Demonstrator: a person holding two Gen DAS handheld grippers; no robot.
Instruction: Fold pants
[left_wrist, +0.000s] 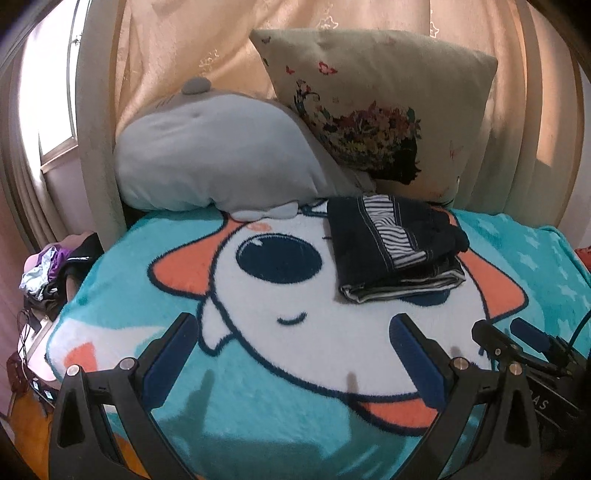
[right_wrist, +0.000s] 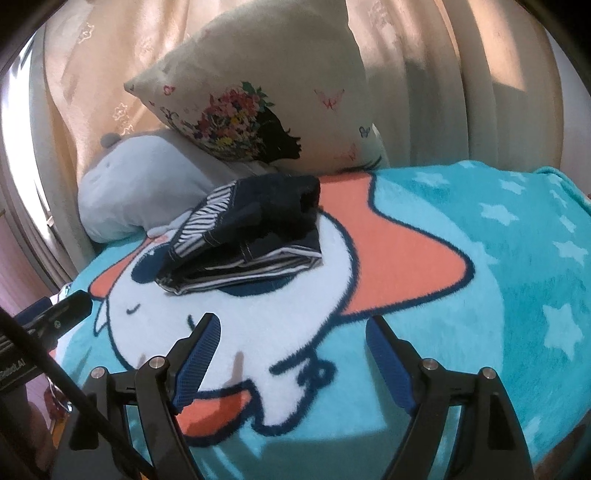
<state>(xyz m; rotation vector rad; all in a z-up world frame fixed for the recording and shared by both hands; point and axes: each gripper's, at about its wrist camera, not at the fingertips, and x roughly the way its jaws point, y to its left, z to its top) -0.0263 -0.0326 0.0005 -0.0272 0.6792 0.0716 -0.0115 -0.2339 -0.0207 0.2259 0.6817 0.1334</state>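
The pants lie as a compact folded stack on the blanket of the bed, just in front of the pillow and plush. Both tools, left and right, hover near the bed's front edge with jaws spread wide, holding nothing, well apart from the stack. The fold looks finished. To end it well, I would lift both tools straight away without brushing the stack; its top layer looks slightly bunched and could slip.
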